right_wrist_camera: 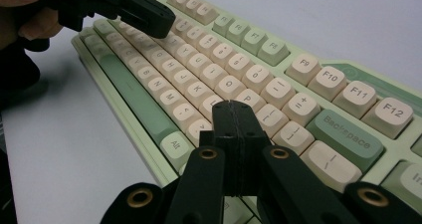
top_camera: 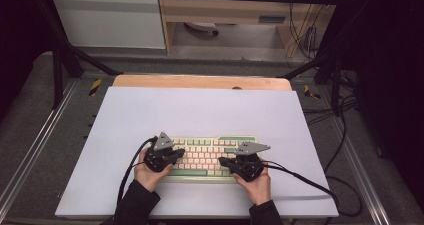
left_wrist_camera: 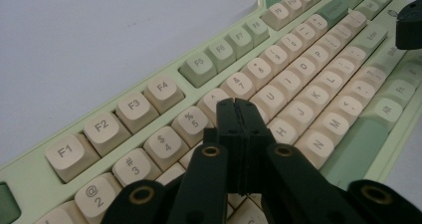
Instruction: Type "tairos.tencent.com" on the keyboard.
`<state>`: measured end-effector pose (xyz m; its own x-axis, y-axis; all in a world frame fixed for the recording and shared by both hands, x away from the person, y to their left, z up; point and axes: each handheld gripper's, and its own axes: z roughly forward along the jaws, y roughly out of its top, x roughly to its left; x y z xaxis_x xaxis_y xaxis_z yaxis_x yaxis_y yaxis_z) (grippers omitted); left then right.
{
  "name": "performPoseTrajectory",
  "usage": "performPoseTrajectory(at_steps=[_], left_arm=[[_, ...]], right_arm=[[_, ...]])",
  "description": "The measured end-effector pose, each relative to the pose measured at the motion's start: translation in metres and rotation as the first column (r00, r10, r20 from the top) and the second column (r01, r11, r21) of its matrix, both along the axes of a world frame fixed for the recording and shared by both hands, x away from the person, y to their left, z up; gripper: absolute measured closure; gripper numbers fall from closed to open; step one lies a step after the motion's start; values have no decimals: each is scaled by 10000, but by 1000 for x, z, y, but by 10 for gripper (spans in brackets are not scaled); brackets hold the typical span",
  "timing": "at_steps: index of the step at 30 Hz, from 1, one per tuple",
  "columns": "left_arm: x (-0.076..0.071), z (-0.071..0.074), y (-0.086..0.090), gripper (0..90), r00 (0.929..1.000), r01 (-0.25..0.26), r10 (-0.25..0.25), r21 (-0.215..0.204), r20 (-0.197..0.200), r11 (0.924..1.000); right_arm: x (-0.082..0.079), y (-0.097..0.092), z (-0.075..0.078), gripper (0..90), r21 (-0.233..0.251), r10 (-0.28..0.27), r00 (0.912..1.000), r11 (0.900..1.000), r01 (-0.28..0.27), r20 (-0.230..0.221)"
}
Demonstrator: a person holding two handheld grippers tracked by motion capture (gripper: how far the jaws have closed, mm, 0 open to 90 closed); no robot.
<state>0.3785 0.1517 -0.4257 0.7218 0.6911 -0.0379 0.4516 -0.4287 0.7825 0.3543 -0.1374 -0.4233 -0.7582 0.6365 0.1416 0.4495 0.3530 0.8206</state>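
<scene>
A pale green keyboard (top_camera: 207, 157) with cream keys is seen lying flat on the white surface (top_camera: 200, 115), near its front edge and roughly centred between the two hands.

The left gripper (left_wrist_camera: 237, 104) is held over the left half of the keyboard. Its jaws are pressed together with nothing between them, the tips poised above the keys near 6 and Y; contact with a key cannot be told. In the high view the left gripper (top_camera: 176, 154) is angled toward the keyboard's middle.

The right gripper (right_wrist_camera: 234, 107) is held over the right half. Its jaws are likewise closed flat against each other and empty, the tips above the keys near P and L. In the high view the right gripper (top_camera: 223, 161) points leftward along the lower key rows.

The two grippers are aimed toward one another, apart, with several keys between them. Cables are seen trailing from each across the surface.
</scene>
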Motion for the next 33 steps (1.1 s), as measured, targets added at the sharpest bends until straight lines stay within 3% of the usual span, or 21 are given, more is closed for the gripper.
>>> performPoseTrajectory(at_steps=[15,33], left_arm=[[3,-6,-5,899,9999,96,-94,242,-85,9997],[-10,10,15,898,9994,277,-276,-55,198,9996]], right_arm=[[0,0,0,900,7,27,10000,10000,-27,1],[0,0,2,900,119,7,10000,9999,-7,1]])
